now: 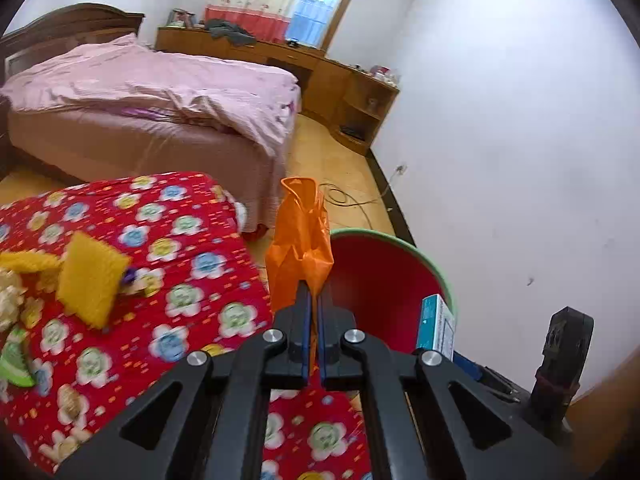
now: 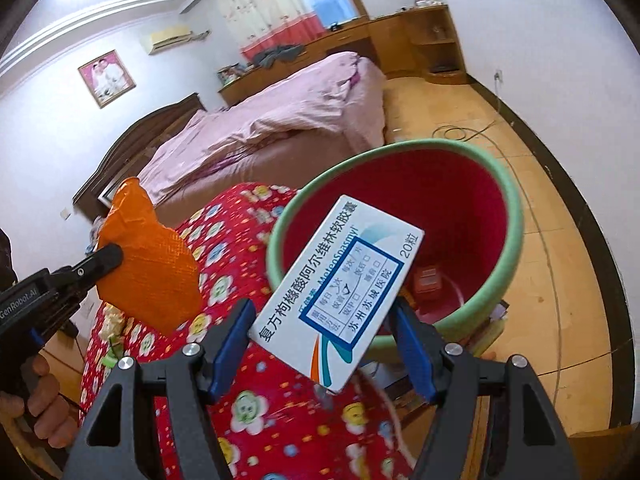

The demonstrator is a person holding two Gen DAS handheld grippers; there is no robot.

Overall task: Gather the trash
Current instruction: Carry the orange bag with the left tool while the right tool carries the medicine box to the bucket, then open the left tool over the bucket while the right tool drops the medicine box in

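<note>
- Bin (image 2: 504,216) position is the deciding relation: the green-rimmed, red-lined bin stands on the floor just beyond the edge of the red flowered quilt (image 2: 248,264), ahead of and below both claws, mouth facing up.
- Right claw (image 2: 324,344) holds a white medicine box (image 2: 340,292) across its short side, pads pressing on both edges, jaws at a medium spread set by the box width.
- Box long axis runs diagonally forward from the claw, far end projecting over the near rim of the bin. In the right wrist view the box overlaps the bin mouth; part of it sits over the quilt side.
- Left claw (image 1: 316,312) is clamped fully narrow on an orange plastic bag (image 1: 300,240), which stands up crumpled above the fingertips.
- In the left wrist view the bin (image 1: 384,264) lies just right of the bag; the bag appears short of the rim, over the quilt edge.
- Judgement: the right claw is the nearer to release position; the left claw needs a shift toward the bin first.
- Bin interior already contains 1 small red item (image 2: 428,280) at the bottom.
- Risk, as a judgement: releasing the box before its centre clears the rim could tip it back onto the quilt.
- Remaining litter, yellow pieces (image 1: 92,280) and a green scrap (image 1: 16,356), lies on the quilt well left of the left claw.
</note>
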